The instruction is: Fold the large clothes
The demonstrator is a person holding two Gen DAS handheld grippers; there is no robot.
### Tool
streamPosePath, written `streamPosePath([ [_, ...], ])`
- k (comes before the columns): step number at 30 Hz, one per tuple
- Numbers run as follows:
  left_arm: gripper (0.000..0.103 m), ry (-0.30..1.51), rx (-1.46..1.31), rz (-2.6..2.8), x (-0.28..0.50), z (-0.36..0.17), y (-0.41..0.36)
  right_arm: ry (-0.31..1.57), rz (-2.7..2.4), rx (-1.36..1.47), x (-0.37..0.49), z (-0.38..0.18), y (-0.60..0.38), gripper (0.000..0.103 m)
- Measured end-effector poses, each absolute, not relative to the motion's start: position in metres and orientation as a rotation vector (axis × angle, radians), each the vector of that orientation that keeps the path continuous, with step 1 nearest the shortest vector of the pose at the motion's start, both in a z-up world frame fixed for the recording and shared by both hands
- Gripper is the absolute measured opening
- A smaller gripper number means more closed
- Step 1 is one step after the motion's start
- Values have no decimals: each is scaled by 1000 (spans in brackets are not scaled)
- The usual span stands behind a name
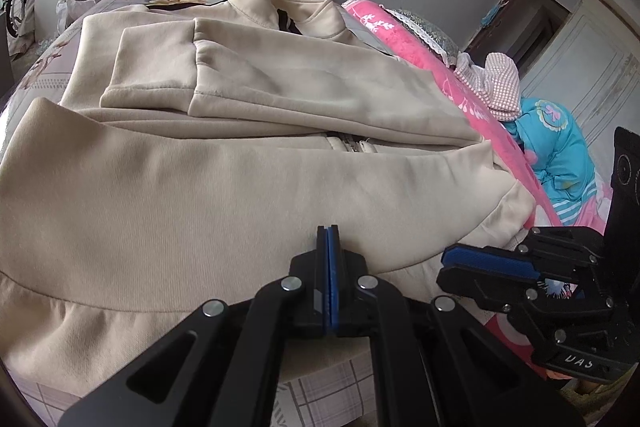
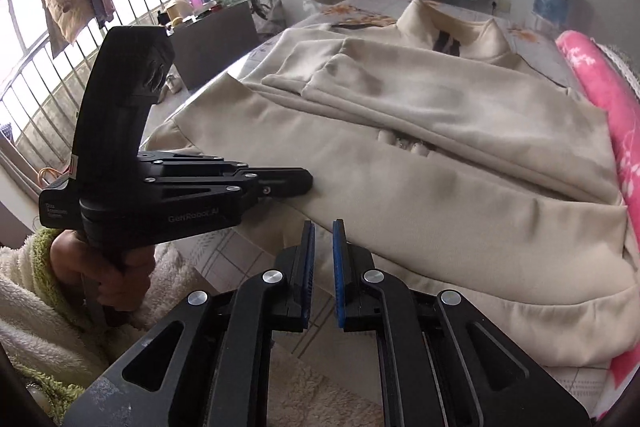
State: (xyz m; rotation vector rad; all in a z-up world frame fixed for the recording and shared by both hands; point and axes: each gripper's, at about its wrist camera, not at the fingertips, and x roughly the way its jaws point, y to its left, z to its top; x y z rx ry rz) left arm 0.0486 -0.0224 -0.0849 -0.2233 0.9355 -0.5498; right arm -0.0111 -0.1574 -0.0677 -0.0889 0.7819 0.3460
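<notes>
1. Large beige fleece zip-up jacket (image 1: 248, 163) lies flat across the checked grey-and-white bedsheet (image 1: 320, 387), collar toward the far end, hem toward the near edge.
2. Done so far, judged from the lay: both sleeves (image 1: 160, 67) are folded in across the chest, cuffs overlapping; the sides look turned in.
3. Left gripper (image 1: 328, 231): blue pads clenched together at the hem edge. Whether fabric is pinched cannot be told.
4. Right gripper (image 2: 323, 227): a narrow gap between its pads, nothing between them, just short of the hem.
5. Remaining, probably: grasp the hem at both points and carry it up toward the collar, then flatten.
6. Pink floral blanket (image 1: 400, 39) lies beside the jacket.
</notes>
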Motion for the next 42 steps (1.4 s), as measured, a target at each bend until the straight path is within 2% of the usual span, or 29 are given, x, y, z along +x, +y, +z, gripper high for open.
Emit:
streamPosePath([
  [3, 2, 938, -226, -550, 49, -84, -22, 825, 328, -91, -5, -92, -154, 7],
  [8, 2, 932, -203, -489, 43, -80, -10, 836, 332, -68, -3, -90, -158, 7],
  [21, 2, 900, -305, -147, 3, -74, 129, 841, 356, -53, 1, -91, -163, 7],
  [27, 2, 817, -282, -238, 5, -47, 112, 841, 356, -55, 0, -91, -162, 7],
  [31, 2, 930, -221, -162, 33, -77, 102, 840, 358, -44, 0, -92, -164, 7],
  [33, 2, 933, -310, -169, 35, -78, 113, 839, 357, -46, -1, -92, -163, 7],
  [36, 3, 898, -250, -137, 30, -62, 108, 838, 356, -52, -1, -92, -163, 7],
  [39, 19, 849, -199, -172, 25, -45, 94, 842, 364, -41, 0, -92, -165, 7],
  [41, 34, 839, -188, -221, 28, -38, 82, 849, 367, -29, 0, -90, -167, 7],
  [42, 37, 838, -176, -241, 32, -36, 73, 850, 368, -23, 0, -88, -168, 7],
])
